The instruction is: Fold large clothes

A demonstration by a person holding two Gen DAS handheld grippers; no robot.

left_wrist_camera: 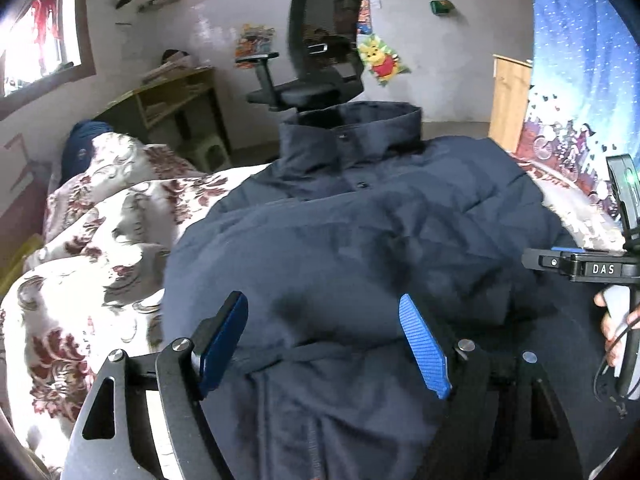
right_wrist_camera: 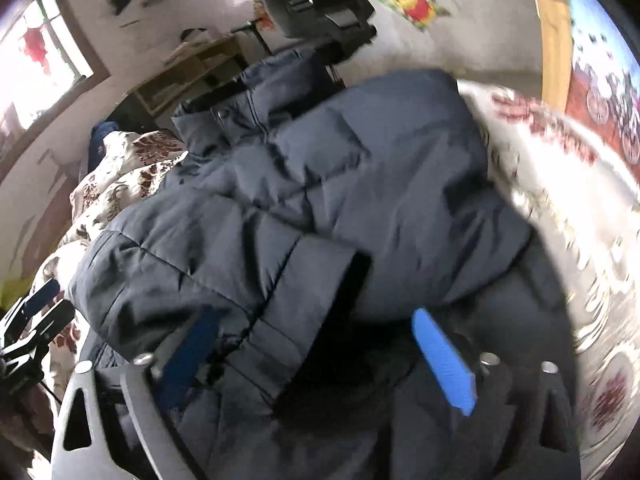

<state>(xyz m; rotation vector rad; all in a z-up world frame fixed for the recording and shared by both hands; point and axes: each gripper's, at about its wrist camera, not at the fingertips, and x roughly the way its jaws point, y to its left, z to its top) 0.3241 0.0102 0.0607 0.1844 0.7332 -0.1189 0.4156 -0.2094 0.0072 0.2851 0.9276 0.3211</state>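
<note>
On my left, the left tool [left_wrist_camera: 324, 340] hangs with jaws spread wide over the navy puffer jacket [left_wrist_camera: 360, 240], which lies on the floral bedspread [left_wrist_camera: 92, 240]. My right tool [right_wrist_camera: 316, 356] is also spread apart, over the jacket's sleeve cuff [right_wrist_camera: 304, 300].

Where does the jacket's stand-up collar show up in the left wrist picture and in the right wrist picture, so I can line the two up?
Left wrist view: the jacket collar stands upper centre, directly below the office chair.
Right wrist view: the collar sits upper left of centre, tilted, just left of the chair base.
Shared landmark: the Winnie the Pooh sticker on the wall, right of the chair in both views.
</note>
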